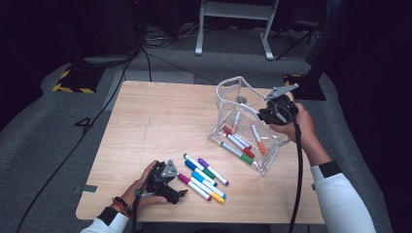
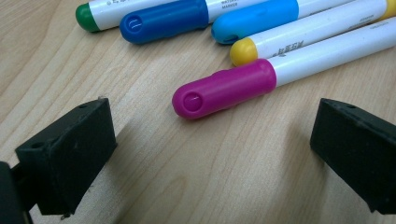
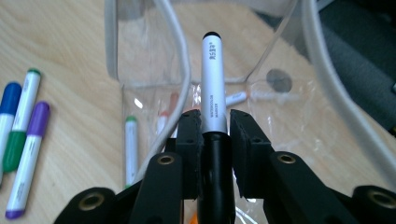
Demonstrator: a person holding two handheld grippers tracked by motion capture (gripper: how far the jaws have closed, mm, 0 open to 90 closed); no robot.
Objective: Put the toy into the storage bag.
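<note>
— High view first: what are the tongs doing?
— The right gripper (image 1: pixel 272 112) is at the mouth of the clear pouch (image 1: pixel 228 92); its grip is hard to read there. The left gripper (image 1: pixel 167 187) rests beside the loose markers (image 1: pixel 204 175).
— Left gripper view?
— Jaws spread wide, touching nothing; the magenta marker (image 2: pixel 224 88) lies on the wood between them.
— Right gripper view?
— Jaws pinch a black-capped white marker (image 3: pixel 212 79), pointing into the pouch (image 3: pixel 154 51).
</note>
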